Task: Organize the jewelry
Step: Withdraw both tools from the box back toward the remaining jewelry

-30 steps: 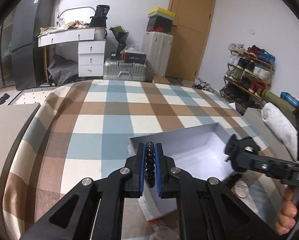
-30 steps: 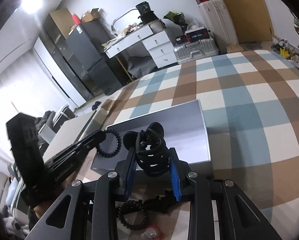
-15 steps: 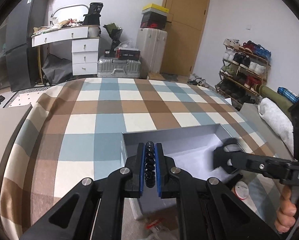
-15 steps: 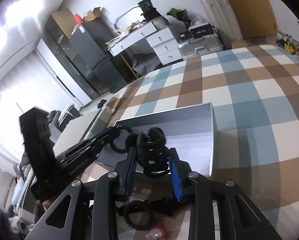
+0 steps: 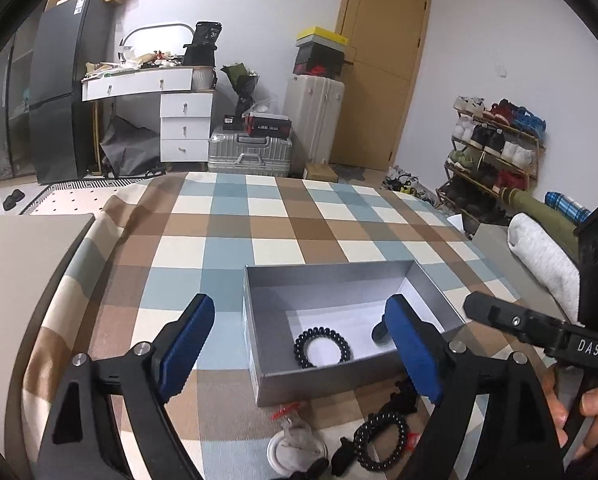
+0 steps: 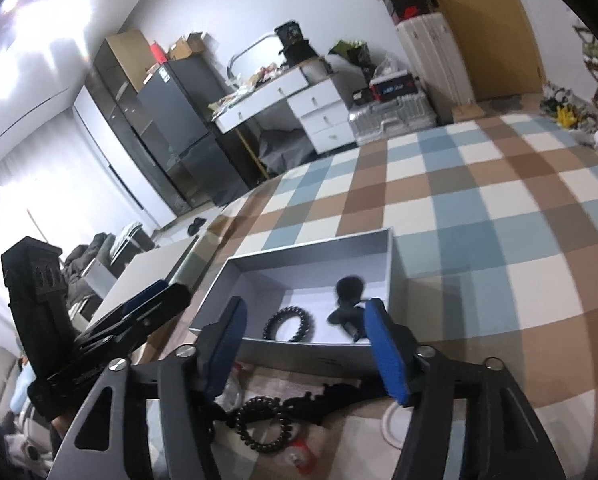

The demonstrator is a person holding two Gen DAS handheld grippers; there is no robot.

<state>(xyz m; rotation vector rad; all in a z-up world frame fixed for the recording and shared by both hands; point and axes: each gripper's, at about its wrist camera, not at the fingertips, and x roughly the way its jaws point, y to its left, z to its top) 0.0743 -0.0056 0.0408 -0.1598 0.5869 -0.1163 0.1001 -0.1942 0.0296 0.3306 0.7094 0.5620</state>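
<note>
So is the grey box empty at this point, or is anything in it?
Not empty. The open grey box holds a black coil hair tie and another black piece on its white floor; more pieces lie outside it.

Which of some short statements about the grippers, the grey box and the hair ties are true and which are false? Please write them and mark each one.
1. The left gripper is open and holds nothing. True.
2. The right gripper is shut on a hair tie. False: it is open and holds nothing.
3. A black coil hair tie lies inside the grey box. True.
4. No hair tie lies outside the box. False: another coil tie lies on the checked cloth before it.
</note>
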